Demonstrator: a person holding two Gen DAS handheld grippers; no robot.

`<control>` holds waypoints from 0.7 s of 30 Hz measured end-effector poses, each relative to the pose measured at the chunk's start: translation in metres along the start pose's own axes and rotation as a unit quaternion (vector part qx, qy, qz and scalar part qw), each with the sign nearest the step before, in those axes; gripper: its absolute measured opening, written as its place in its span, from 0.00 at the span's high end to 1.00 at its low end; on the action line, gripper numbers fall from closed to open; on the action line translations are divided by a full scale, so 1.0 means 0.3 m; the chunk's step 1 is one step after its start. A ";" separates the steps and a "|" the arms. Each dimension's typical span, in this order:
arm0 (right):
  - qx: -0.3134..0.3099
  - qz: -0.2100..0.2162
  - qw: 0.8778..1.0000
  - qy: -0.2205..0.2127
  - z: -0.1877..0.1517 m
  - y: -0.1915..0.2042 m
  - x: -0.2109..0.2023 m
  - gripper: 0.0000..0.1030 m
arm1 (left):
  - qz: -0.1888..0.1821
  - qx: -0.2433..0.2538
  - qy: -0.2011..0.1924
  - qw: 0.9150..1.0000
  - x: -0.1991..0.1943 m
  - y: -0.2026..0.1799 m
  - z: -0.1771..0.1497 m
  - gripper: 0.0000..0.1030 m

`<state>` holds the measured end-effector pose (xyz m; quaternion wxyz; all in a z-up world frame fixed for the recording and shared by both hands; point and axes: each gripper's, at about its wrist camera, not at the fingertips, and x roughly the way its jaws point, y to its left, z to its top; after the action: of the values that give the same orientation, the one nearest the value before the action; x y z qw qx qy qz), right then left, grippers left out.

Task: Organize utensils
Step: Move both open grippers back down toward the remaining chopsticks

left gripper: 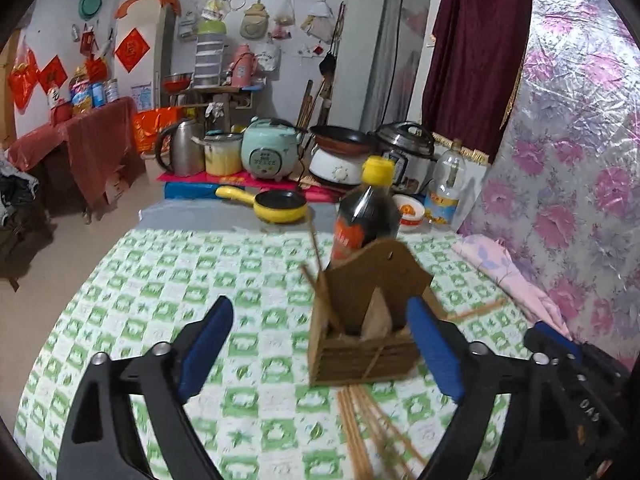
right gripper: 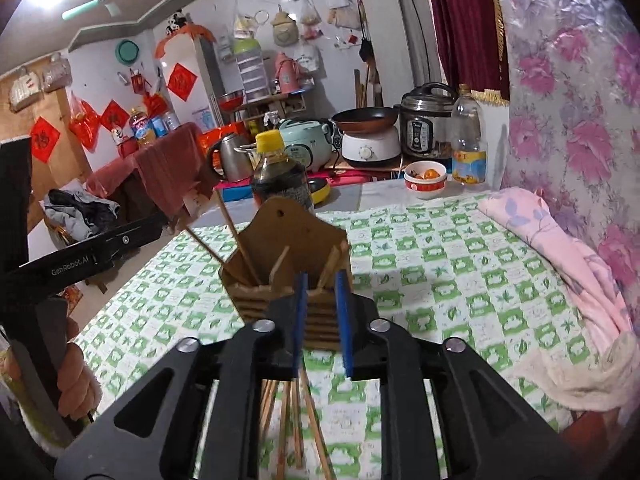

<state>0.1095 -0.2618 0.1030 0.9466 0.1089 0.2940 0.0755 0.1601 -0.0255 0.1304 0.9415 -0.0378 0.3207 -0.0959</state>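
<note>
A wooden utensil holder (left gripper: pixel 360 320) stands on the green-checked tablecloth, with two chopsticks (left gripper: pixel 316 264) leaning in its left slot. It also shows in the right wrist view (right gripper: pixel 280 268). A bundle of loose wooden chopsticks (left gripper: pixel 372 428) lies on the cloth just in front of it, seen below the right gripper too (right gripper: pixel 292 420). My left gripper (left gripper: pixel 320 344) is open, its blue pads either side of the holder. My right gripper (right gripper: pixel 322 320) has its jaws narrowly apart and empty, just in front of the holder and above the loose chopsticks.
A dark sauce bottle (left gripper: pixel 366 216) with a yellow cap stands right behind the holder. A yellow pan (left gripper: pixel 276 204), a bowl (right gripper: pixel 425 178), a clear bottle (right gripper: pixel 468 144) and cookers sit at the table's far edge. A pink cloth (right gripper: pixel 560 264) lies at the right.
</note>
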 end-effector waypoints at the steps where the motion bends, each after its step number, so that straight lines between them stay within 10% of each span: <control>1: 0.000 -0.001 1.000 0.002 -0.020 -0.010 -0.006 0.64 | 0.000 -0.003 0.006 1.000 -0.003 0.013 -0.030 0.09; 5: 0.008 -0.015 1.000 0.020 -0.135 -0.051 -0.013 0.39 | 0.001 -0.006 0.053 0.999 0.023 0.057 -0.182 0.06; 13: 0.069 -0.031 0.987 0.141 -0.367 -0.187 0.155 0.36 | -0.003 -0.006 0.207 0.978 0.175 0.127 -0.498 0.06; 21: 0.066 -0.039 0.987 0.139 -0.375 -0.188 0.167 0.28 | -0.046 0.033 0.231 0.971 0.165 0.049 -0.554 0.06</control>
<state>0.0905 -0.2876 -0.0287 0.8894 0.1482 0.4312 0.0331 0.0991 -0.0228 -0.0326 0.8371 0.0015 0.5243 -0.1561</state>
